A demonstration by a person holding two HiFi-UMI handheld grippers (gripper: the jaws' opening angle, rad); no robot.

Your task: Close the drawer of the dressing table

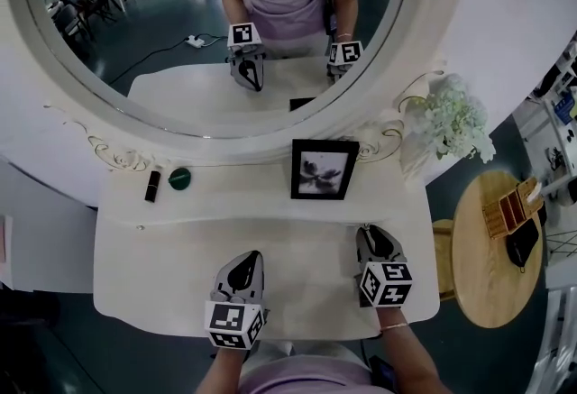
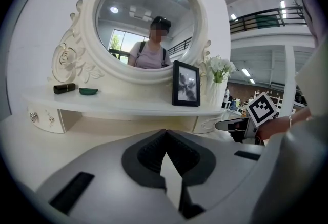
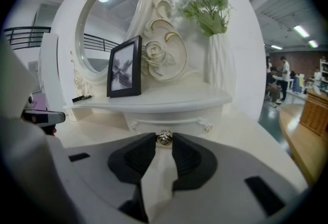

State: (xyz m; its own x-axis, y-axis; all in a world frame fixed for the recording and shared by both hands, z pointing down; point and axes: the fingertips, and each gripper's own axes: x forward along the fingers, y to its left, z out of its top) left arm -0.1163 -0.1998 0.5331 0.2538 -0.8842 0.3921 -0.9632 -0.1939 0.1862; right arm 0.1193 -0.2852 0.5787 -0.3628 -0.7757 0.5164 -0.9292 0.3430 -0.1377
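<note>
Right gripper (image 3: 164,140) grasps the knob (image 3: 164,137) at its jaw tips. The drawer (image 3: 179,115) lies directly ahead beneath the shelf (image 3: 169,99), its sliding axis in line with the gripper. Left gripper (image 2: 165,133), clenched on nothing, stands farther off.

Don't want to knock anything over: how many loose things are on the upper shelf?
4: lipstick and green dish at the left, picture frame in the middle, vase of flowers at the right end. Something small may hide behind the frame.
</note>
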